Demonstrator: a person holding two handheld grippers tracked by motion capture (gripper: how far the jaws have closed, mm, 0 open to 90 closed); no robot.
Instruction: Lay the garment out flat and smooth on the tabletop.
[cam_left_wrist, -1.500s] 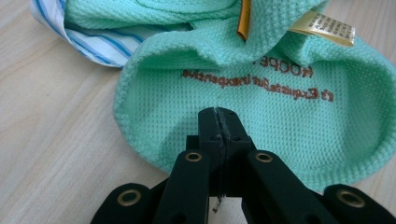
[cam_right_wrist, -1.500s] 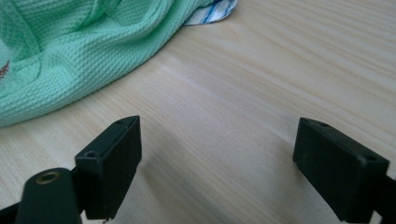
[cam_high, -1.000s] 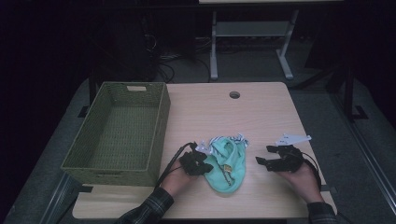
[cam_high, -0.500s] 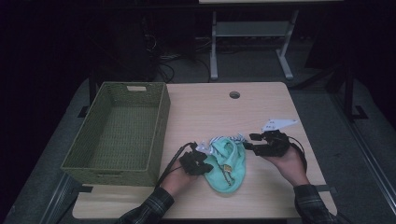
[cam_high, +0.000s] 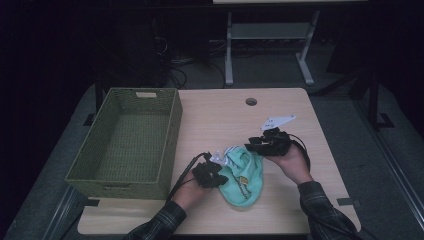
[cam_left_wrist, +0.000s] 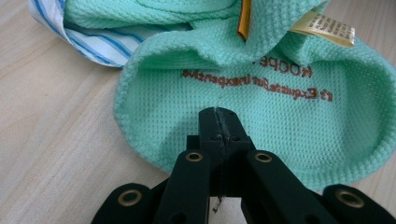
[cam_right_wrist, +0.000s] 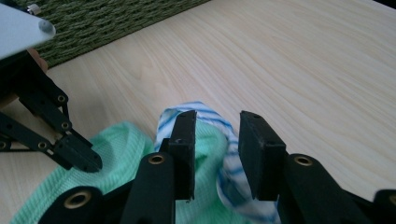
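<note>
Movement is seen in the right gripper (cam_high: 252, 144), brought from beside the green cloth (cam_high: 246, 172) to its striped edge, jaws spread for gripping, while the left gripper (cam_high: 221, 178) is clamped on the cloth.

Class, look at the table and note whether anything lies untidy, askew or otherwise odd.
The mint-green cloth lies crumpled in a heap rather than flat, with a blue-striped white cloth bunched into it. The left gripper is shut on the green cloth's edge; the right gripper is open around the striped fold. The woven basket sits square.
</note>
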